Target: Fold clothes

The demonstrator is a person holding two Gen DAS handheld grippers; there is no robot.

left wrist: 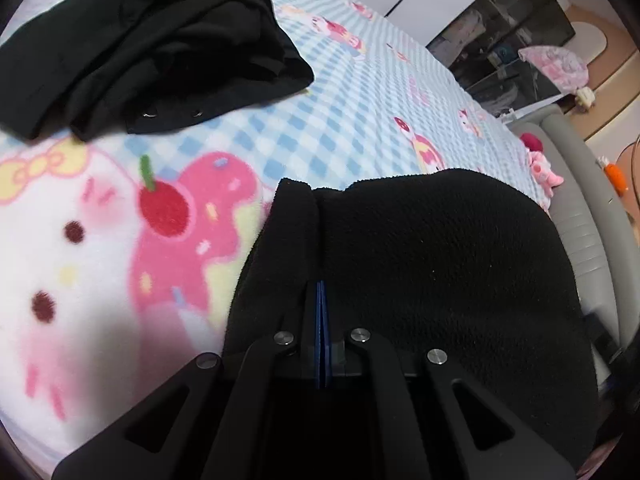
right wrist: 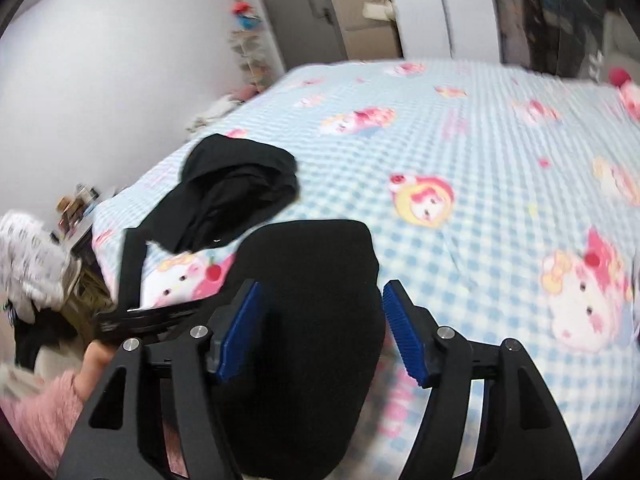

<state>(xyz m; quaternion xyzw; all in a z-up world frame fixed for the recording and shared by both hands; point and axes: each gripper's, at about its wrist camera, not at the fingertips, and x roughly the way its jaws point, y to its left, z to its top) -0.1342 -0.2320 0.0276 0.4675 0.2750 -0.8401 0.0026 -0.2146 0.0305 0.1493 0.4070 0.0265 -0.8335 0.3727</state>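
Note:
A black fleece garment (left wrist: 440,280) lies on the blue checked cartoon blanket (left wrist: 360,120) right in front of me. My left gripper (left wrist: 322,304) is shut, its blue pads pressed together with the fleece's folded edge bunched over and around the fingers. In the right wrist view the same fleece (right wrist: 312,300) sits between the blue pads of my right gripper (right wrist: 320,332), which stands open and does not clamp it. A second black garment (left wrist: 160,40) lies crumpled farther back on the bed (right wrist: 240,192).
A hand in a pink fuzzy sleeve (right wrist: 80,384) holds the left gripper's body at the bed's near left. A grey padded bed rail (left wrist: 576,220) with pink plush toys (left wrist: 544,168) runs along the right. A dark glass cabinet (left wrist: 500,40) and a door (right wrist: 296,12) stand beyond.

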